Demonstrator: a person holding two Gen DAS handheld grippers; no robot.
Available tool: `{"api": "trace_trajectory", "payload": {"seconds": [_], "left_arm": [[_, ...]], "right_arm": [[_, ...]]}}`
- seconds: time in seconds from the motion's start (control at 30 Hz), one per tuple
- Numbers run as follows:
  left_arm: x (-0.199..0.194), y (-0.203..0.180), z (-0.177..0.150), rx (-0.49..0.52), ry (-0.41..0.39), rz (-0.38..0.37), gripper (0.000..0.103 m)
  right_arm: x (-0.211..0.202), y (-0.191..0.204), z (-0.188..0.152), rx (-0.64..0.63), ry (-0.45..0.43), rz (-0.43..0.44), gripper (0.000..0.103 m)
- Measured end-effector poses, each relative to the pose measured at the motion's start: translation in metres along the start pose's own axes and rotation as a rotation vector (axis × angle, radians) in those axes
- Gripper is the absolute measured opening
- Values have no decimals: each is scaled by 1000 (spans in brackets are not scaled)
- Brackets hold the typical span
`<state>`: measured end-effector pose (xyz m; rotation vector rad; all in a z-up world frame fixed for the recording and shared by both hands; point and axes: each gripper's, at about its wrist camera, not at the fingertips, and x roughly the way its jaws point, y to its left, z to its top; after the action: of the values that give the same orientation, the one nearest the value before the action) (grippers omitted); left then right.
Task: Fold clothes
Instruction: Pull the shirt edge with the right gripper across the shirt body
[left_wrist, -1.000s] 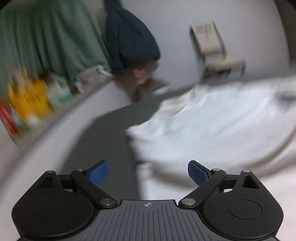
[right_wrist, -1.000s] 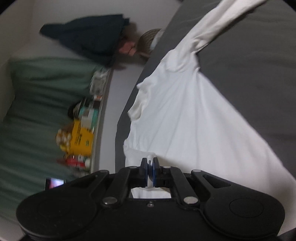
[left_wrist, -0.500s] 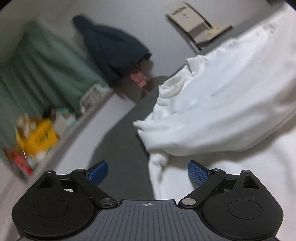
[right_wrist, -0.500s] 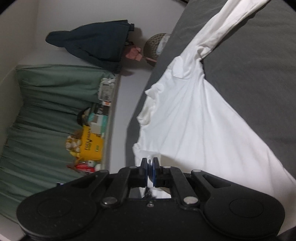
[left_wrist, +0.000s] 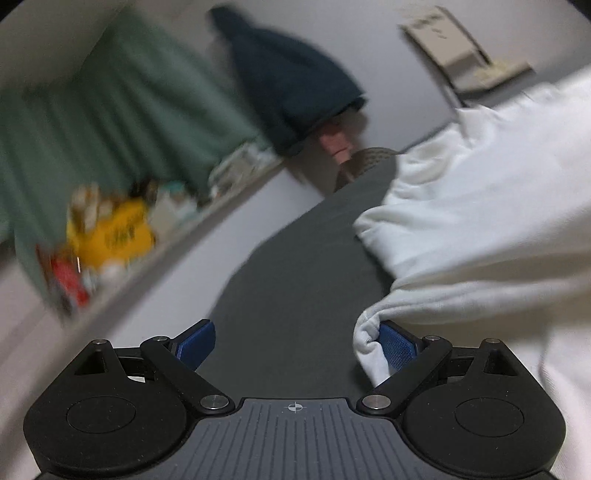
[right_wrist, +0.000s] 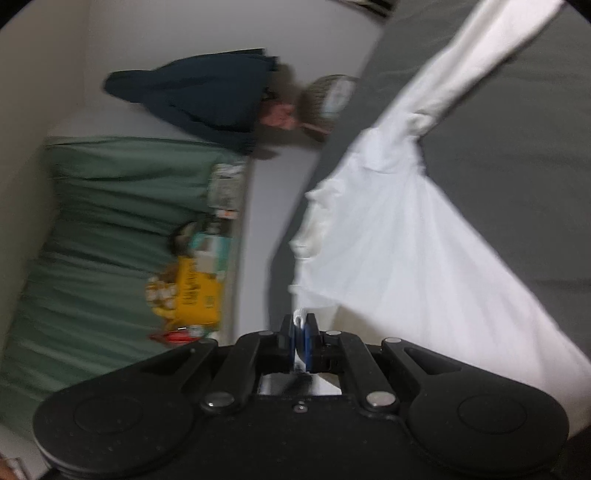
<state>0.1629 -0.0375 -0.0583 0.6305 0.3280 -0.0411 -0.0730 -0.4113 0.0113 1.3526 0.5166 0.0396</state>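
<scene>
Swinging in toward the shirt's corner, the left gripper (left_wrist: 295, 341) now has white cloth bunched against its right pad, jaws wide apart where before they stood clear. Right gripper (right_wrist: 300, 341) stays clamped on the white shirt (right_wrist: 388, 251), stretched taut over the grey bed (right_wrist: 517, 177); a second grasp looks near.

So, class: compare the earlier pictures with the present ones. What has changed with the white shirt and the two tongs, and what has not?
The left tongs have come up to the shirt's near edge: a bunched fold now lies against the right pad, where a second ago the cloth lay ahead of the pads. They are still open. The right tongs stay shut on the shirt's edge, stretched over the grey sheet.
</scene>
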Motion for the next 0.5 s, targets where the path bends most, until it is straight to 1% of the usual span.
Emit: {"api": "trace_trajectory", "payload": {"seconds": [0.13, 0.3, 0.5], "left_arm": [[7, 15, -3, -91, 33, -17, 94], [12, 7, -6, -56, 67, -11, 94], [15, 9, -6, -76, 97, -33, 94]], "right_arm": [[12, -31, -5, 53, 33, -125, 5], [24, -49, -18, 58, 91, -241, 5], [26, -46, -21, -28, 124, -329, 5]]}}
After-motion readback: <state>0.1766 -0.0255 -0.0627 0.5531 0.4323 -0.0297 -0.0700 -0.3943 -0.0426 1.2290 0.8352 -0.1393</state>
